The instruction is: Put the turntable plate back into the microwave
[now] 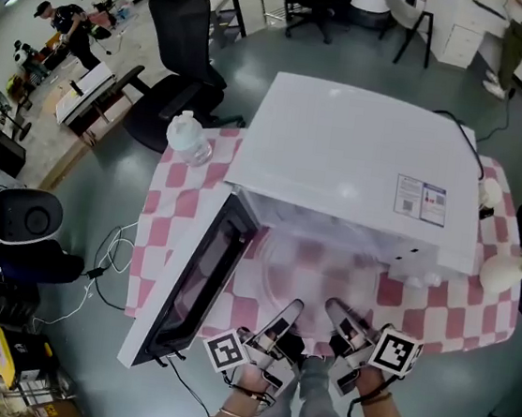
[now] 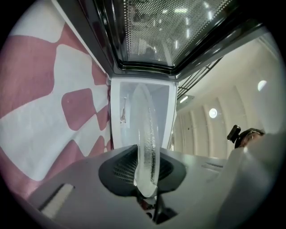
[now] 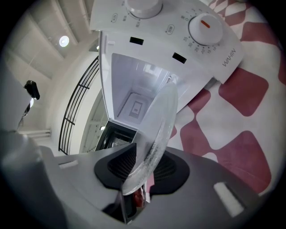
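The clear glass turntable plate (image 1: 315, 271) hangs just in front of the open white microwave (image 1: 361, 159), over the pink-and-white checked tablecloth (image 1: 184, 184). My left gripper (image 1: 288, 312) is shut on the plate's near rim at the left, and my right gripper (image 1: 335, 314) is shut on it at the right. In the left gripper view the plate (image 2: 146, 134) stands edge-on between the jaws of the left gripper (image 2: 146, 181), facing the cavity (image 2: 123, 105). In the right gripper view the plate (image 3: 158, 129) tilts out of the right gripper (image 3: 140, 176) toward the cavity (image 3: 136, 96).
The microwave door (image 1: 195, 284) swings wide open to the left. Two dials (image 3: 204, 27) sit on the control panel. A water bottle (image 1: 189, 137) stands at the table's far left corner, a white vase (image 1: 503, 272) at the right edge. A black office chair (image 1: 182, 47) is behind.
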The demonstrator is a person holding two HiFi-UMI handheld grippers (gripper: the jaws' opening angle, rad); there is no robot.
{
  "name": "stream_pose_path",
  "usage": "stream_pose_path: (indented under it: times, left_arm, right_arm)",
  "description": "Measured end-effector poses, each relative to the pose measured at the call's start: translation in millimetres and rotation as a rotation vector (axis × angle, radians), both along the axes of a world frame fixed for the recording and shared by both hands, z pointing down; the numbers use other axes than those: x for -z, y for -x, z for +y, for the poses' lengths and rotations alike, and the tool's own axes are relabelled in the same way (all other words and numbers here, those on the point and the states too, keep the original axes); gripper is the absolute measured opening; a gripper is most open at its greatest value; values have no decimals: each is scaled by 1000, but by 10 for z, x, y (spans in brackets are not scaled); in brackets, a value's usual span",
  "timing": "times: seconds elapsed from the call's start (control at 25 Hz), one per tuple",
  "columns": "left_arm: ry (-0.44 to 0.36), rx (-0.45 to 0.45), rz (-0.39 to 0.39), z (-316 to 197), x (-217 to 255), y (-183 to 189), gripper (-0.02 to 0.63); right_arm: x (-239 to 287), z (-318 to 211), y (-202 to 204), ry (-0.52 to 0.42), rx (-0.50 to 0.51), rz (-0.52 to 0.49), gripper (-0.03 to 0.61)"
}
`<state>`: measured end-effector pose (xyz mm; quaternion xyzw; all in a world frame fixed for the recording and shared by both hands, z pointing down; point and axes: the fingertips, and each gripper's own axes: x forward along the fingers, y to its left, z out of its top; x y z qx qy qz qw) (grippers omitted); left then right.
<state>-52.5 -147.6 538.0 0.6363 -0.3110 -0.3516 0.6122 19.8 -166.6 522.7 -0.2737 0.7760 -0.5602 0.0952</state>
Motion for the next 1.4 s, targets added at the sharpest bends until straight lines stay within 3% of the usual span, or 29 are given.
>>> stream_pose_path:
  times: [0.32,0.68,0.92,1.12,1.4]
  left_arm:
    - [-34,16,21,-43,85,25,37]
    - [-42,20,9,-130,127,40,37]
    - [-23,35,-4,-175,100,14,38]
    - [-9,59,-4,-237,95,25,38]
    - [-11,64,-33,-319,142,34,38]
  right_arm:
    - [27,37,-55,-1,24,-11,144]
    - [118,175,-214,-5,18,16,153]
    - [72,392,-446,-49,12,213,152]
    - [10,399,-711,-139,-51,486,149]
    - [43,302,-839,-177,-139,626,119]
